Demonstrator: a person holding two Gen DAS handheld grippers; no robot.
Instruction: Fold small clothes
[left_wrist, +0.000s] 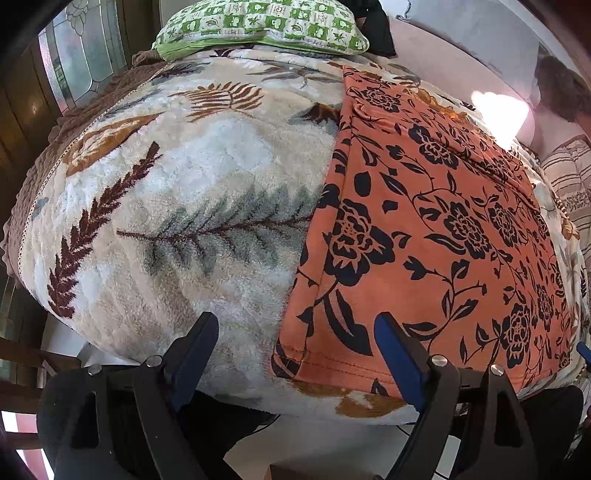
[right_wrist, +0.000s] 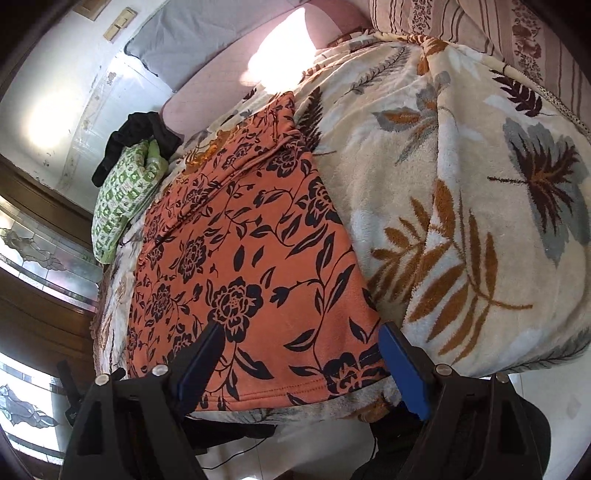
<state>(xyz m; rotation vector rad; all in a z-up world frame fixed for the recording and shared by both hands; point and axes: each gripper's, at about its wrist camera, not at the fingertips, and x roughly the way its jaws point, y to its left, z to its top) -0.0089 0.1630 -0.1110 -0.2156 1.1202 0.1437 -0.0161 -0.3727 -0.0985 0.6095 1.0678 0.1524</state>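
Lying flat on the leaf-print blanket (left_wrist: 177, 192), long axis running toward the upper frame: orange floral garment (left_wrist: 424, 229). Hovering spread wide and empty over its near hem corners: left gripper (left_wrist: 295, 332) at lower centre, right gripper (right_wrist: 301, 339) likewise.

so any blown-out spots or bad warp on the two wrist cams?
Left wrist view: sun patch on the pink surface clipped to white; heavy fisheye bulge on the blanket; orange floral garment sharp. Right wrist view: the same sun patch blown out, plus wall glare upper left; garment print crisp, edges bowed.
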